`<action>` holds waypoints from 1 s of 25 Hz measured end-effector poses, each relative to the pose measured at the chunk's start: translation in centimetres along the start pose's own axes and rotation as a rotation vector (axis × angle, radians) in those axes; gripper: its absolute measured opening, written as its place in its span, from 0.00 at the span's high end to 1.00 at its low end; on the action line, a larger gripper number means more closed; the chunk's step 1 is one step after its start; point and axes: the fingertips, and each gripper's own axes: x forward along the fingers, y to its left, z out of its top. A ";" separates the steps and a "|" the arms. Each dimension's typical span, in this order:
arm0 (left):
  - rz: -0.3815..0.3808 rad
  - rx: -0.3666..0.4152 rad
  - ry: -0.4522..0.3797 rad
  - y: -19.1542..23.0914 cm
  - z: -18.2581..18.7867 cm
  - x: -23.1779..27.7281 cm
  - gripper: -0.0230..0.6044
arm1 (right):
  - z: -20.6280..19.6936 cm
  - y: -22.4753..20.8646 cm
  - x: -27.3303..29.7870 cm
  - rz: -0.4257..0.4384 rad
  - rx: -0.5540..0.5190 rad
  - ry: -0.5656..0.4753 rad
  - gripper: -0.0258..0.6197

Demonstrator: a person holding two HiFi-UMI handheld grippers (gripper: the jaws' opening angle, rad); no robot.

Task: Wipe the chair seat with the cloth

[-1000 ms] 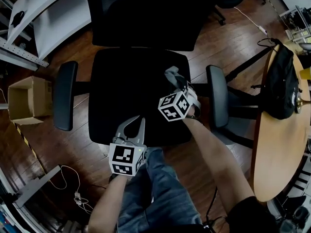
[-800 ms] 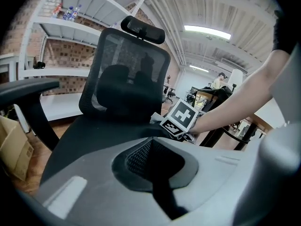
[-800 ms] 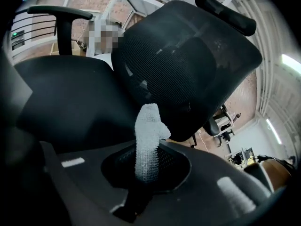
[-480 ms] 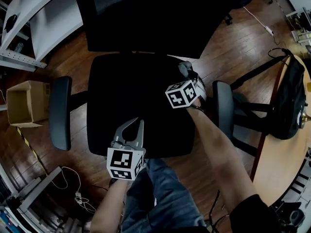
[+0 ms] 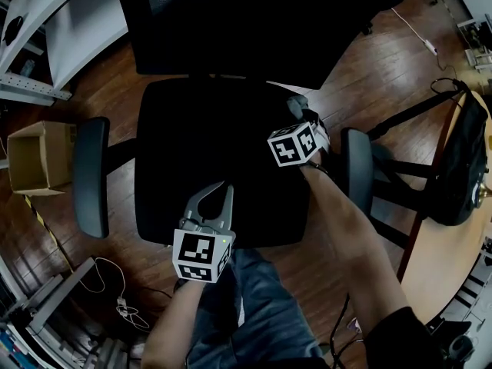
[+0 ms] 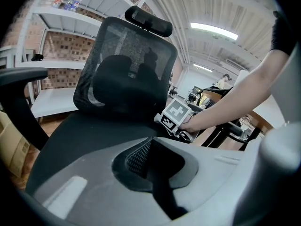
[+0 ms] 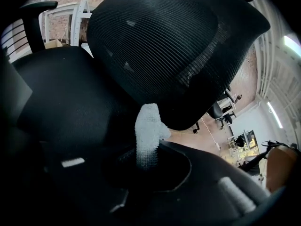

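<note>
A black office chair fills the middle, its seat flat and dark below the mesh backrest. My right gripper is shut on a pale grey cloth at the seat's back right corner, close to the right armrest. In the right gripper view the cloth sticks up as a folded strip between the jaws, with the seat beyond. My left gripper hovers over the seat's front edge, shut with nothing in it. The left gripper view looks across the seat toward the right gripper's marker cube.
A cardboard box stands on the wood floor at the left, beyond the left armrest. A round wooden table with a black bag is at the right. White shelving stands at the back left. My legs in jeans touch the seat's front.
My right gripper has slid with the cloth from the seat's right side toward its back right corner. The left gripper has stayed at the front edge.
</note>
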 end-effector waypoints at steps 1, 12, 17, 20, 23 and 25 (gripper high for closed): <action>-0.002 0.000 0.000 -0.1 -0.1 -0.2 0.96 | -0.2 0.3 -0.2 0.003 0.000 0.000 0.94; -0.053 0.046 0.006 -1.6 -1.5 -2.6 0.96 | -3.3 3.4 -3.8 0.015 0.016 -0.007 0.94; -0.080 0.078 0.008 -2.6 -2.2 -3.7 0.96 | -5.2 4.8 -5.9 0.019 0.012 -0.019 0.94; -0.092 0.090 0.013 -3.5 -2.9 -4.2 0.96 | -6.6 5.9 -7.2 0.021 0.008 -0.035 0.94; -0.109 0.103 0.018 -4.6 -3.8 -4.8 0.96 | -8.0 7.2 -8.8 0.024 -0.011 -0.062 0.94; -0.123 0.118 0.023 -5.4 -4.4 -5.3 0.96 | -9.2 8.1 -10.0 0.023 -0.017 -0.083 0.94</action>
